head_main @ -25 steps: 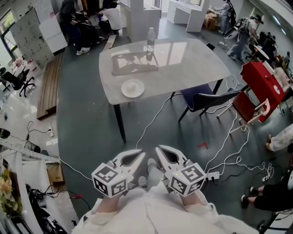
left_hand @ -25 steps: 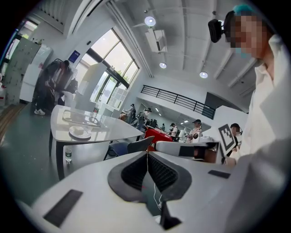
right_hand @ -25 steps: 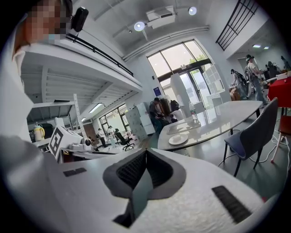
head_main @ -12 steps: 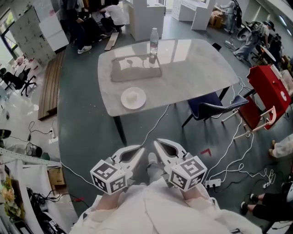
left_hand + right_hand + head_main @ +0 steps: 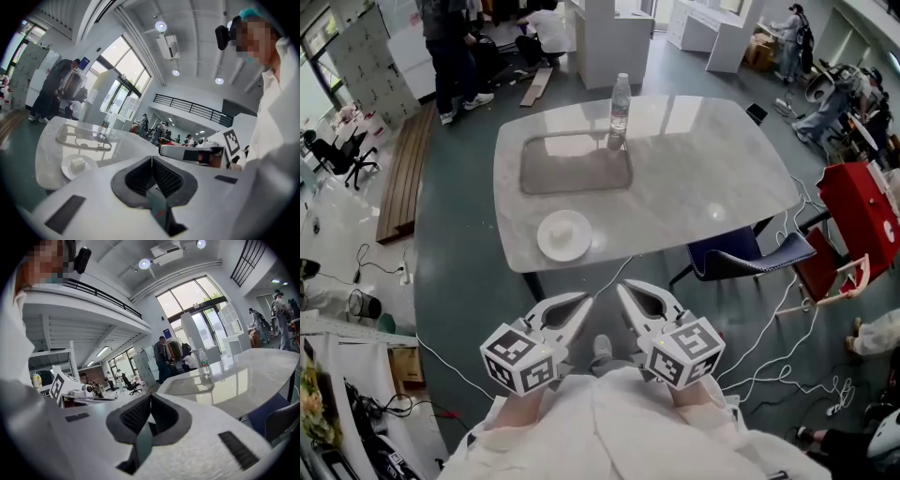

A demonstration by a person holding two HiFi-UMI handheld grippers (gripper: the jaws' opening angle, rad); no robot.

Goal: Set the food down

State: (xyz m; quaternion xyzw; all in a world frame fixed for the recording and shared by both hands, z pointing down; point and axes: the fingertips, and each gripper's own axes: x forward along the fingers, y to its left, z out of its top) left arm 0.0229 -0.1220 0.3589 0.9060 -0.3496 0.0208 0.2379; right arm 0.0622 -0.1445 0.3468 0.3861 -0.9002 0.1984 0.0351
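- Food: small pale block, resting on a white plate. Neither of your tools touches it.
- Plate sits on the desk, near the edge closest to you, toward the left part of the top.
- Your left tool: jaws pressed together, nothing between them. It is held low in front of your body, well short of the desk.
- Your right tool: jaws also closed tip to tip, and empty. It sits just beside the left one, and the two tips angle toward each other with a gap between them.
- Both tools hang over the grey floor. Your shoe shows below, between them.
- Clear tray lies flat on the desk beyond the plate, apart from it.
- Water bottle stands upright at the tray's far right corner. You cannot tell from here whether it touches the tray.
- Dark blue chair stands at the desk's near right side, partly under the top.
- White cables trail across the floor to the right of the desk.
- People stand and crouch beyond the desk's far left end.
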